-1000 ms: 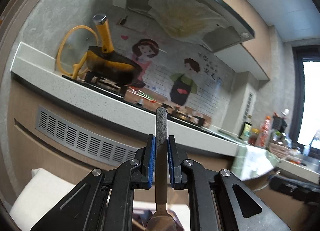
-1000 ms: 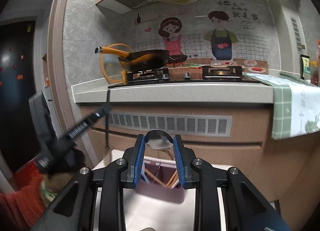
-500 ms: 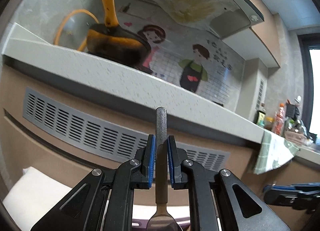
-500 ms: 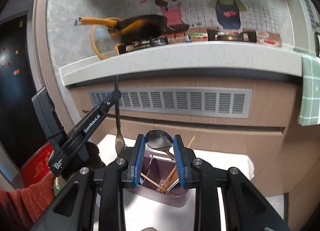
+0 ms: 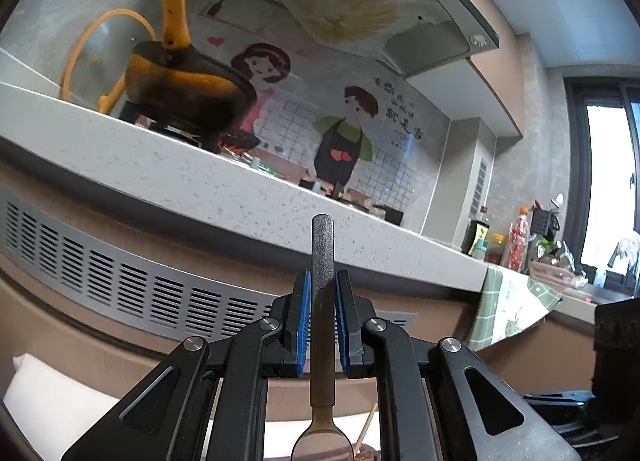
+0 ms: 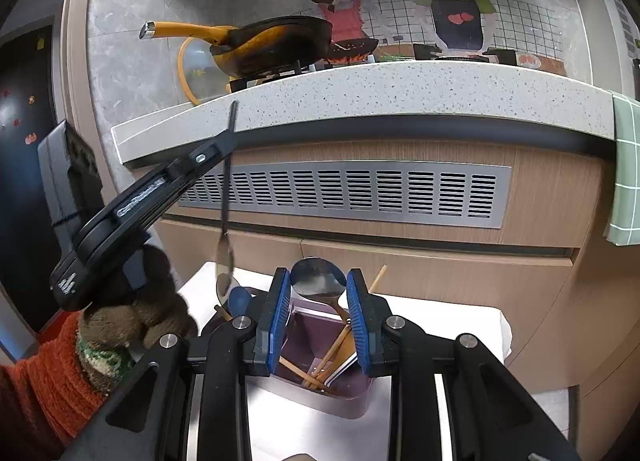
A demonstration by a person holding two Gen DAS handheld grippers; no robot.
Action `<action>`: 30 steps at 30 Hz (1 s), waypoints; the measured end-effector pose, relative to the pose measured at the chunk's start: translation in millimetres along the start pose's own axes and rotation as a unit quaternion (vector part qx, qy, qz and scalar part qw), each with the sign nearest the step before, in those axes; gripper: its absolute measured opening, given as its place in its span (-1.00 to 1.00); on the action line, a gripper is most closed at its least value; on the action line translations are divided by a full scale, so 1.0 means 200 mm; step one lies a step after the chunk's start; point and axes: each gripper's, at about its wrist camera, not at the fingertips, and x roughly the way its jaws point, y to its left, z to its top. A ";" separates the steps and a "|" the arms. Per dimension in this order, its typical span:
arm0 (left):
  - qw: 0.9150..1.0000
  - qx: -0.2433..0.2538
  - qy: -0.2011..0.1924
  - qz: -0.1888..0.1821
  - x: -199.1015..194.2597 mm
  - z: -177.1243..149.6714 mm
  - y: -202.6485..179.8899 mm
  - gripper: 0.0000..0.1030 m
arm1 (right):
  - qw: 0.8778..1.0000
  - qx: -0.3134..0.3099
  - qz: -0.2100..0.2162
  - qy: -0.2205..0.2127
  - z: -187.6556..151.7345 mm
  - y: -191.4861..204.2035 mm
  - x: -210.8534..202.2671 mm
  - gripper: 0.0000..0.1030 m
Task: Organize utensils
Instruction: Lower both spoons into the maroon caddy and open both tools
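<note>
- In the left wrist view the left gripper (image 5: 322,317) sits at the lower middle of the frame, its blue pads pinching the handle of a dark-handled spoon (image 5: 322,261); the handle tip stands up above the pads and the metal bowl hangs at the bottom edge
- The same spoon shows at left of centre in the right wrist view, held upright with its bowl low, just above the left rear edge of the purple utensil holder (image 6: 320,345)
- A gloved hand (image 6: 136,313) with an orange knitted sleeve (image 6: 44,381) carries that gripper at the lower left of the right wrist frame
- The right gripper (image 6: 319,317) fills the bottom centre of its own view, jaws set wide with the bowl of a large steel spoon (image 6: 318,279) between the blue pads; whether the pads press on it I cannot tell
- Inside the holder, below and behind those pads, lie wooden chopsticks (image 6: 332,349) leaning crosswise, and a blue spoon (image 6: 239,299) pokes up at its left side
- The holder stands on a white-covered surface (image 6: 460,325) in the lower half of the frame, in front of a cabinet with a grey vent grille (image 6: 360,193)
- Above, along the counter (image 6: 400,89), a yellow-handled pan (image 6: 276,43) rests on the stove at upper left
</note>
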 end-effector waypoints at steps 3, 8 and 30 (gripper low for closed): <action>1.000 -0.001 0.011 0.002 0.04 -0.03 0.01 -0.76 | 1.000 0.002 0.000 0.003 0.00 -0.01 0.00 -0.50; 1.000 -0.004 0.016 0.015 0.05 -0.11 0.05 -0.76 | 1.000 0.008 0.010 0.009 0.01 0.00 -0.02 -0.50; 0.988 -0.003 0.090 0.125 -0.53 -0.22 0.02 -0.09 | 0.999 0.030 -0.026 0.032 -0.16 0.14 -0.12 -0.39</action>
